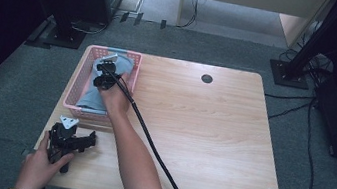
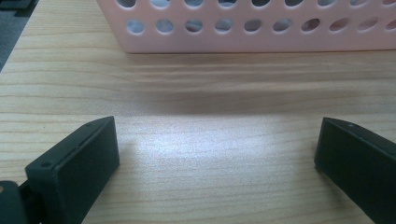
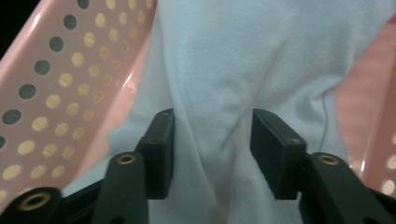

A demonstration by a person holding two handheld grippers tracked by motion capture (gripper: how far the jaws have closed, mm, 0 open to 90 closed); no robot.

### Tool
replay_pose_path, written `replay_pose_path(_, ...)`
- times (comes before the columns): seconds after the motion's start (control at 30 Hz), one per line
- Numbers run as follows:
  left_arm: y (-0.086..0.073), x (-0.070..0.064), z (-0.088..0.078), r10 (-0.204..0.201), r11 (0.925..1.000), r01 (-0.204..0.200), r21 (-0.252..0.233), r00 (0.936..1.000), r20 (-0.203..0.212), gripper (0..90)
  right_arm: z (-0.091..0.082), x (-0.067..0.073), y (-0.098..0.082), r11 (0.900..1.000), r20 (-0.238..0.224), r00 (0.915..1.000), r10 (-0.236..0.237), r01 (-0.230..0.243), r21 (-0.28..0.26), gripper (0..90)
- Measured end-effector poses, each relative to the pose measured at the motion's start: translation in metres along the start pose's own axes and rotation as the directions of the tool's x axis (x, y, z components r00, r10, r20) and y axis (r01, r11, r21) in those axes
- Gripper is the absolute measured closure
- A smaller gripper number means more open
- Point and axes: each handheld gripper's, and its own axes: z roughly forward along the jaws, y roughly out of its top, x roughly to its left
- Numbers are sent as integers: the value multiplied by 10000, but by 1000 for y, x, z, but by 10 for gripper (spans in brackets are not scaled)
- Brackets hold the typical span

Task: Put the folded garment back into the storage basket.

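the right tongs [image 3: 212,144] reach down into the pink basket [image 1: 74,91] at the desk's [image 1: 211,131] far left corner, jaws parted around a fold of the pale blue cloth [image 3: 243,60] lying inside it. the left tongs [image 2: 217,154] rest spread wide on the desk's near left corner, holding nothing.

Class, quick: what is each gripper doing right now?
Left gripper: open, empty, over the table.
Right gripper: open, in the basket, cloth bunched between its jaws.
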Motion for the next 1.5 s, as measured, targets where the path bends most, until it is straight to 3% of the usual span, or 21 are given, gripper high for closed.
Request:
replay_pose_path(0.03,0,0,0,0,10000,0,0,10000,1,0,0,0,0,10000,11,10000,-31,31,30,451)
replay_pose_path(0.07,0,0,0,1,10000,-1,2,10000,1,0,0,-1,1,9999,-103,9999,-68,69,113,337)
replay_pose_path(0.1,0,0,0,1,10000,-1,2,10000,1,0,0,-1,1,9999,-103,9999,-68,69,113,337)
replay_pose_path(0.13,0,0,0,-2,10000,2,2,10000,0,0,-1,-3,1,9998,-204,9997,-161,164,147,241)
replay_pose_path(0.17,0,0,0,-2,10000,2,1,10000,1,0,-1,-3,1,9998,-204,9997,-161,164,147,241)
replay_pose_path(0.23,0,0,0,-1,10000,1,2,10000,0,0,-2,-6,1,9965,-773,9951,-618,660,522,55)
replay_pose_path(0.33,0,0,0,-1,10000,1,3,10000,0,0,-3,-7,1,9955,-899,9933,-731,781,532,1)
replay_pose_path(0.53,0,0,0,-7,10000,7,-8,10000,1,0,-17,-12,0,9979,-953,9943,-485,442,-474,0)
replay_pose_path(0.8,0,0,0,-6,10000,6,-9,10000,5,0,-28,-18,-1,9973,-1107,9931,-392,320,-660,0)
replay_pose_path(1.1,0,0,0,1,10000,-1,3,10000,12,0,-38,-28,-8,9955,-972,9932,-636,563,-762,0)
replay_pose_path(1.5,0,0,0,1,10000,-1,5,10000,12,0,-60,-49,-18,9895,-724,9958,-562,459,-1372,0)
